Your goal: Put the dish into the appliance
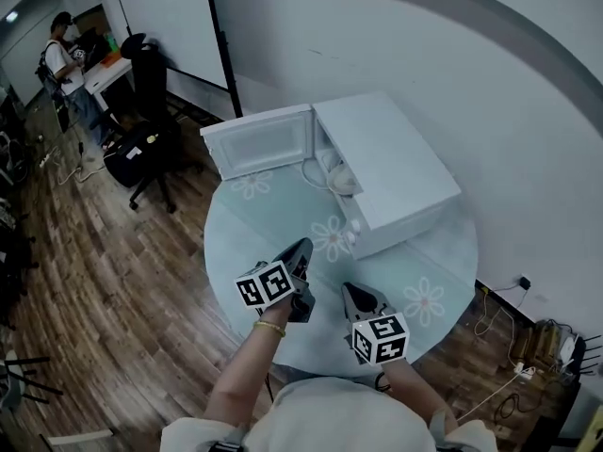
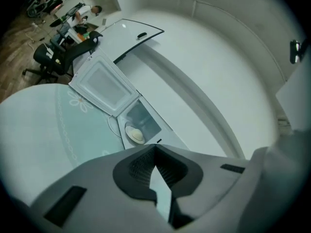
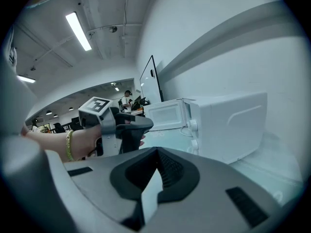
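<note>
The dish [image 1: 344,179] already sits inside the appliance [image 1: 400,163], a white microwave, low in the cavity just behind its open front. The door [image 1: 259,141] stands swung wide out on the appliance's left, so shutting it looks like the step that remains. Both grippers hover in front of the appliance, well apart from it, over the bench [image 1: 245,229]. The left gripper [image 1: 305,244] has its jaws closed on nothing and is the nearer to the door. The right gripper [image 1: 346,288] likewise shows closed, empty jaws, and it faces the appliance's knobs [image 1: 354,234]. Nothing lies between the door and the left gripper. A chair [image 1: 151,135] and a person [image 1: 64,59] are far off beyond the appliance's door side.
</note>
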`<state>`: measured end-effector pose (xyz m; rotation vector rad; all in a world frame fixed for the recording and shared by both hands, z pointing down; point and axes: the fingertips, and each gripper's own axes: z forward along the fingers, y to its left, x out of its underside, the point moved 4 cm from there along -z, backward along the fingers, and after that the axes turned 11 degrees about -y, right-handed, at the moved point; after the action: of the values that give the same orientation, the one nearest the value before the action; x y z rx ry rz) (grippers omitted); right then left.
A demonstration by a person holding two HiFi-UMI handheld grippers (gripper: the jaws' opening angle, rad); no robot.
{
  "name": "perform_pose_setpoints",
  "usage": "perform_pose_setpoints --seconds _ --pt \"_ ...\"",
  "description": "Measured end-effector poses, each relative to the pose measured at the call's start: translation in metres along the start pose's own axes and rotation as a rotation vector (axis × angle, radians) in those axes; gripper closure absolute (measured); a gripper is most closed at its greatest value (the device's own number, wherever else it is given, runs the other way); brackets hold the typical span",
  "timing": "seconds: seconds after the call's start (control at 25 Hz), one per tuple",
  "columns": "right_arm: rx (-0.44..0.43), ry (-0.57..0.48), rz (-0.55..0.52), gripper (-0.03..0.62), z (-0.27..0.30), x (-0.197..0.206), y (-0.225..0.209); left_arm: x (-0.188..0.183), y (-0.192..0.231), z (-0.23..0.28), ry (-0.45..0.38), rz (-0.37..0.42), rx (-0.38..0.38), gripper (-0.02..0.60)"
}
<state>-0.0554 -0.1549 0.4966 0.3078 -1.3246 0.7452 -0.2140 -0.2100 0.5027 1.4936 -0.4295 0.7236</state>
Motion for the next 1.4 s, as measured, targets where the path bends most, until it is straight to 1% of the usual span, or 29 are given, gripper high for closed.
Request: perform_pose_setpoints --seconds 0.2,0.4,0.52,0.76,0.88,1.04,1.2,1.4 --pt "-0.030 -0.022 0.009 0.589 -0.035 0.006 0.011 0.022 -0.034 -0.064 -0.018 0.109 -0.012 0.568" --pt "-0.054 -0.034 0.014 0.589 -0.074 0.017 0.025 0.055 -0.062 -0.123 0.025 0.237 -0.035 0.568" --pt "-0.060 -0.028 0.012 0.589 -0.100 0.025 0.032 0.076 -0.078 -0.149 0.039 0.281 -0.045 0.568" --pt "-0.079 -0.025 0.017 0.589 -0.146 0.038 0.042 0.113 -0.101 -0.188 0.042 0.287 -0.076 0.568" --pt "-0.082 -0.037 0.016 0.589 -0.167 0.040 0.044 0.131 -0.115 -0.201 0.048 0.296 -0.077 0.569" --pt "-0.082 -0.049 0.017 0.589 -0.190 0.044 0.047 0.154 -0.126 -0.217 0.065 0.275 -0.070 0.568" --pt "-0.080 -0.053 0.018 0.588 -0.206 0.049 0.049 0.166 -0.134 -0.229 0.076 0.276 -0.070 0.569" --pt "-0.082 -0.058 0.010 0.588 -0.218 0.053 0.053 0.169 -0.140 -0.242 0.059 0.273 -0.073 0.568"
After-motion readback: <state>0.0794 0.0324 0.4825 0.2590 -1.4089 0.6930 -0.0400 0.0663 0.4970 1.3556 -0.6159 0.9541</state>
